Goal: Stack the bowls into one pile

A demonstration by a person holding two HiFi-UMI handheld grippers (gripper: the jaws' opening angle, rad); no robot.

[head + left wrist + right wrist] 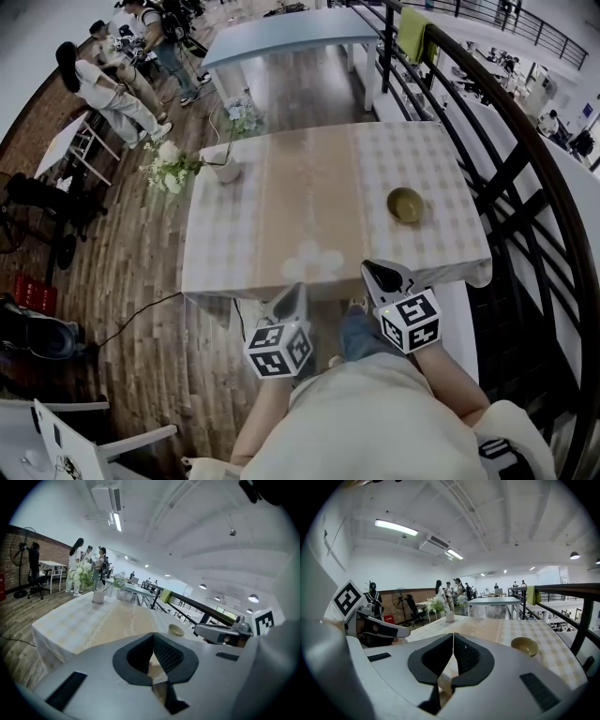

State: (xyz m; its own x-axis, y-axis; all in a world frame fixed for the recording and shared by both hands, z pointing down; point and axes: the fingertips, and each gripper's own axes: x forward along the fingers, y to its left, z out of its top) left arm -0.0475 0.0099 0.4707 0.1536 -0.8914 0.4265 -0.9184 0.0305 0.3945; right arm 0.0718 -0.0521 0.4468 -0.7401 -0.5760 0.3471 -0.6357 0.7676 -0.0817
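Note:
A single olive-green bowl [405, 204] stands on the right part of the checked tablecloth [281, 234]; it also shows as the bowl [176, 630] and the bowl [524, 645] in the two gripper views. My left gripper [297, 292] hangs at the table's near edge, left of centre, jaws shut with nothing between them. My right gripper [382, 274] is held just over the near edge, below the bowl and apart from it, also shut and empty. The left gripper [152, 654] and right gripper [453, 654] both show jaw tips touching.
A white vase of flowers [223, 167] stands at the table's far left corner. A black railing [511, 178] runs close along the right side. Beyond are a second table [281, 37] and people [112, 84] at far left. A chair [75, 441] is near left.

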